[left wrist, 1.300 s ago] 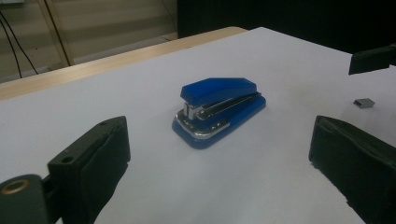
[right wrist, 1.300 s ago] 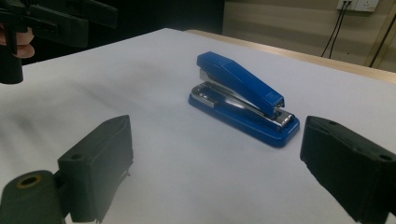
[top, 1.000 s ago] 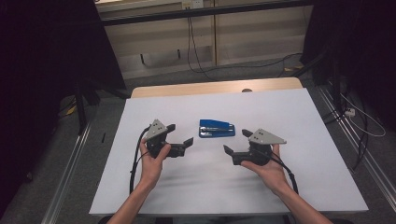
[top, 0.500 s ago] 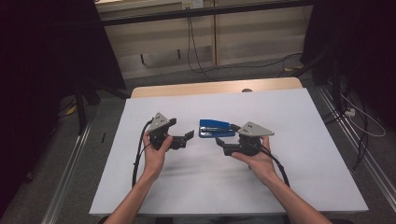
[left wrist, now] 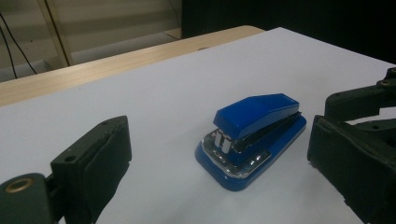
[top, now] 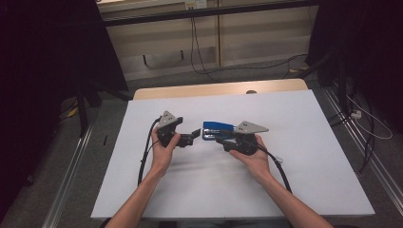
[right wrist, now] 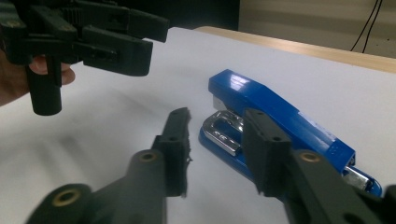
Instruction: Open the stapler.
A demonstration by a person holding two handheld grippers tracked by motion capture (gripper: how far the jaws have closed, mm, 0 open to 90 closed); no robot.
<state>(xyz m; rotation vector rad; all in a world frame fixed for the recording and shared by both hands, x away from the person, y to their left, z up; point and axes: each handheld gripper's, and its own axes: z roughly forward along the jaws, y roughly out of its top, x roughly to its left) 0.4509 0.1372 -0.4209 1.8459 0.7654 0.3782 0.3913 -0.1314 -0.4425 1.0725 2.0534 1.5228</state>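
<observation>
On the white table cover, mid-table, a blue stapler lies flat between both grippers. Left gripper: jaws spread wide, stapler ahead of them, untouched. Right gripper: jaws have just been closing; in its own view the gap is empty, stapler just beside one jaw, no grip.

Blue stapler flat on white table

A stapler lies on a table between two grippers. The left gripper sits just left of it; the right gripper is at its near right side, jaws beside its body.
</observation>
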